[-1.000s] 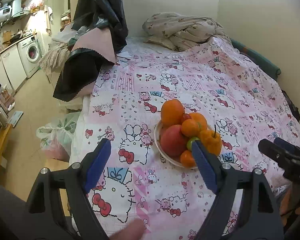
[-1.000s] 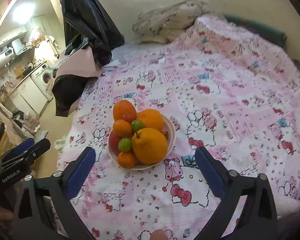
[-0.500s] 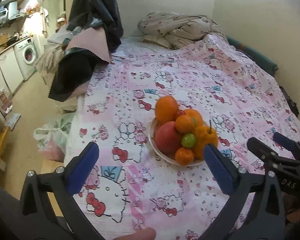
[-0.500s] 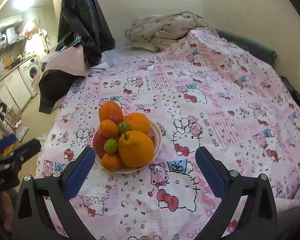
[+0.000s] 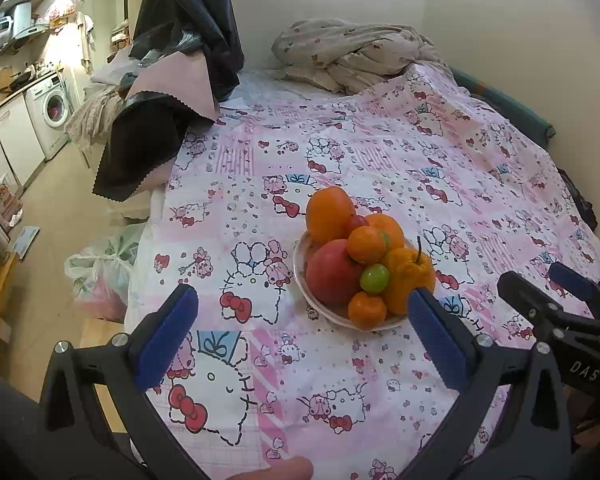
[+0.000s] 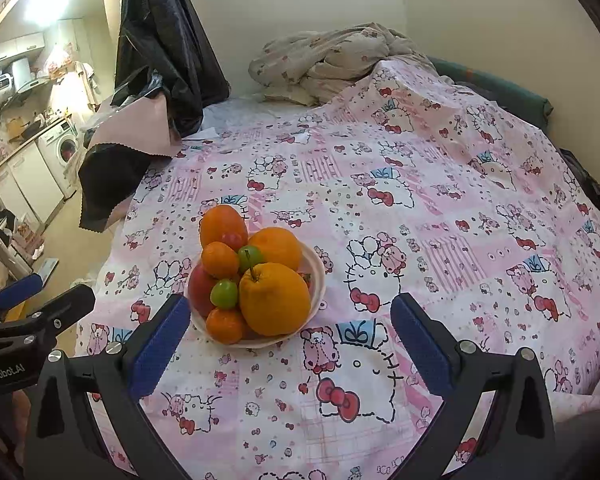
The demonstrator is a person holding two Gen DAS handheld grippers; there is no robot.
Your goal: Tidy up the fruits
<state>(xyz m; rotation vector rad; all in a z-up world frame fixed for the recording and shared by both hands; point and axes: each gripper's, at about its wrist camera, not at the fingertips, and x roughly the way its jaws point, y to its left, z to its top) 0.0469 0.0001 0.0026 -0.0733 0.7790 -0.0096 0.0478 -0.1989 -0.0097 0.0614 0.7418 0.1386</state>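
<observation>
A white bowl (image 5: 302,258) (image 6: 317,268) heaped with fruit sits on the pink Hello Kitty sheet (image 5: 380,168). It holds a red apple (image 5: 332,272), several oranges, small tangerines, green limes (image 5: 374,278) and a big knobbly orange (image 6: 274,298). My left gripper (image 5: 304,332) is open and empty, hovering just in front of the bowl. My right gripper (image 6: 290,338) is open and empty, also in front of the bowl; it shows at the right of the left wrist view (image 5: 548,296).
A crumpled blanket (image 5: 352,54) lies at the far end of the bed. Black and pink cloth (image 5: 168,92) hangs over the left edge. A plastic bag (image 5: 100,272) lies on the floor at left. Walls bound the back and right.
My left gripper's jaws have opened wider. Both grippers have shifted a little; the bowl and fruit have not moved.
</observation>
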